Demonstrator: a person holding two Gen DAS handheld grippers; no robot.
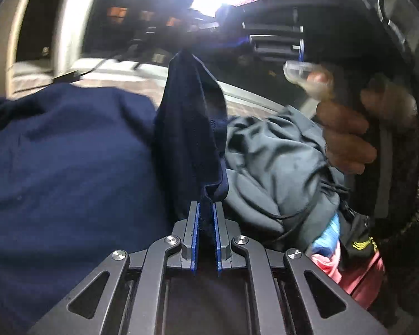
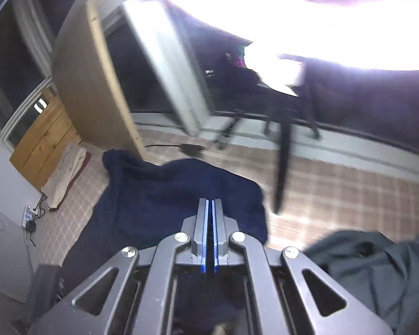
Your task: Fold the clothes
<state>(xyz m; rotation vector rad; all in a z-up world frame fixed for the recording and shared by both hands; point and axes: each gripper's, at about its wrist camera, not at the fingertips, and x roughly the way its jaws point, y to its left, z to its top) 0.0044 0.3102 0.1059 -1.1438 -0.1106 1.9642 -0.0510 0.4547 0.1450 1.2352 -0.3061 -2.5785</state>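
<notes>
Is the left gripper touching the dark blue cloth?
Touching. In the left wrist view, the left gripper has a bunched edge of the blue cloth pinched between its blue pads, and the cloth stretches away from the fingertips.

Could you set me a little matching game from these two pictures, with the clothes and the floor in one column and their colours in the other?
Column one:
1. The garment pinched in the left tongs
2. The crumpled garment beside it
3. The cloth low at the right edge of the left view
4. The floor

Column two:
a. pink
b. beige with a pale check
c. navy blue
d. grey-green

Pairs: 1-c, 2-d, 3-a, 4-b
</notes>
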